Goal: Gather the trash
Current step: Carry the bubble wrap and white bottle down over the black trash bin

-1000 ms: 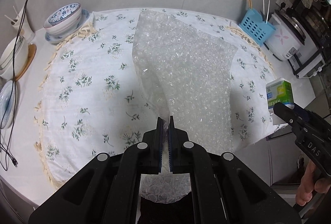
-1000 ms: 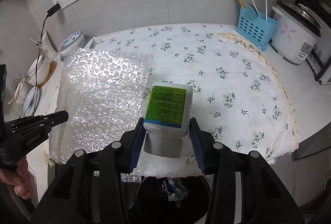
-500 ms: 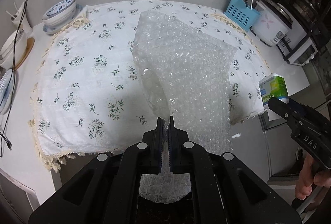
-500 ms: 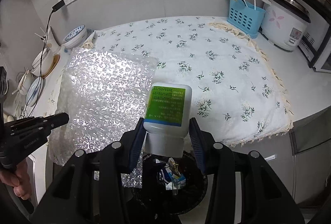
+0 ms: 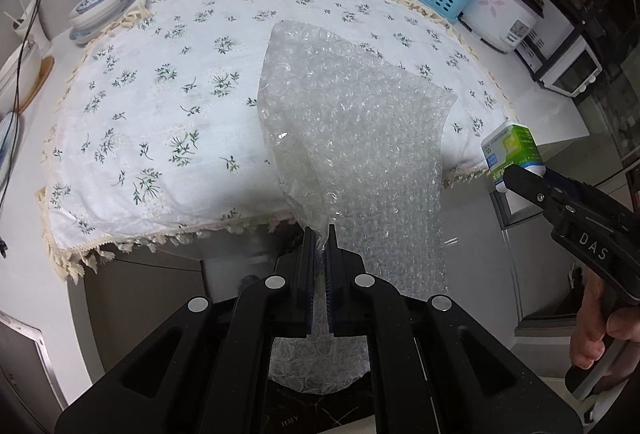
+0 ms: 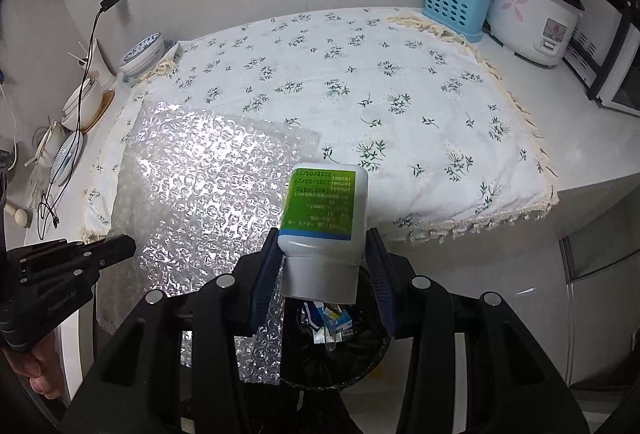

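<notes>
Both loads have come off the desk [image 6: 592, 169] and toward the black round trash bin [image 6: 372, 358]: the left gripper [image 5: 319, 234] pinches the clear bubble-wrap sheet [image 5: 360, 137] beside the bin, and the right gripper [image 6: 324, 254] clamps the white green-labelled plastic bottle [image 6: 324, 222] above it (release looks next).

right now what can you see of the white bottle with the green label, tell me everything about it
The bottle is white, plastic-looking, with rounded shoulders, a wide white cap and a green label edged in blue, printed with small text and dates. It is closed and tipped cap-down toward the camera. The right gripper clamps it at the neck, one blue pad on each side. It hangs off the table, above a dark trash bin that already holds scraps, with the bubble wrap beside it. The left wrist view shows it too.
</notes>
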A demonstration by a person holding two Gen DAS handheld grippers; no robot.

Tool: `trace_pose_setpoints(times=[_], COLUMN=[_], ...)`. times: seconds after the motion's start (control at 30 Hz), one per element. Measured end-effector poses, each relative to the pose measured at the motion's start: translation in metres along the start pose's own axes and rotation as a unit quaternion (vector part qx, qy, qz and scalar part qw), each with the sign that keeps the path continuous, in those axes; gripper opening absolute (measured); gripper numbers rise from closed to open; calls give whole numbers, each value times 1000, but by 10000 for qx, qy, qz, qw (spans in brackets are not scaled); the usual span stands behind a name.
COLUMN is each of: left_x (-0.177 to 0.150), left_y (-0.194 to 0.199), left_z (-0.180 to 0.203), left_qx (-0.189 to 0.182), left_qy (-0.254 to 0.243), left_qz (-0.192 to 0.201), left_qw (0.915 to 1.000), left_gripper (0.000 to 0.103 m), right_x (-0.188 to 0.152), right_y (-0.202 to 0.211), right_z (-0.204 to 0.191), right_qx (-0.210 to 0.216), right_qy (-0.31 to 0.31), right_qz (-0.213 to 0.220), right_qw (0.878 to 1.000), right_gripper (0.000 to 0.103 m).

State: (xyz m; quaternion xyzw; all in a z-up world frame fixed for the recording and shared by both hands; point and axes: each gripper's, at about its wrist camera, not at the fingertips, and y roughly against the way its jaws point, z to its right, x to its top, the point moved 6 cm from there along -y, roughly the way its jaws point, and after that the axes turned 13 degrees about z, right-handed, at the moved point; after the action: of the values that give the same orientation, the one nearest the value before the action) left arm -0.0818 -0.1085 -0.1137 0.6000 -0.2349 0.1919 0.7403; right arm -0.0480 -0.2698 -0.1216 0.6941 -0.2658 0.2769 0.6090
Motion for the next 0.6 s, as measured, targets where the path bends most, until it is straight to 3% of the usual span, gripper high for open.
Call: trace_pose_setpoints(times=[0.6], left_x=[-86], left_y=[-38], left_z=[31], left_qx=[-60], left_qy=[-303], left_qz=[-723], left_qw=[9969], left_gripper=[4], right_x=[-79], right_y=[-13], right_z=[25], right_qx=[92], right_qy=[-7], right_qz=[-469], right_qw=[9989], right_gripper=[40])
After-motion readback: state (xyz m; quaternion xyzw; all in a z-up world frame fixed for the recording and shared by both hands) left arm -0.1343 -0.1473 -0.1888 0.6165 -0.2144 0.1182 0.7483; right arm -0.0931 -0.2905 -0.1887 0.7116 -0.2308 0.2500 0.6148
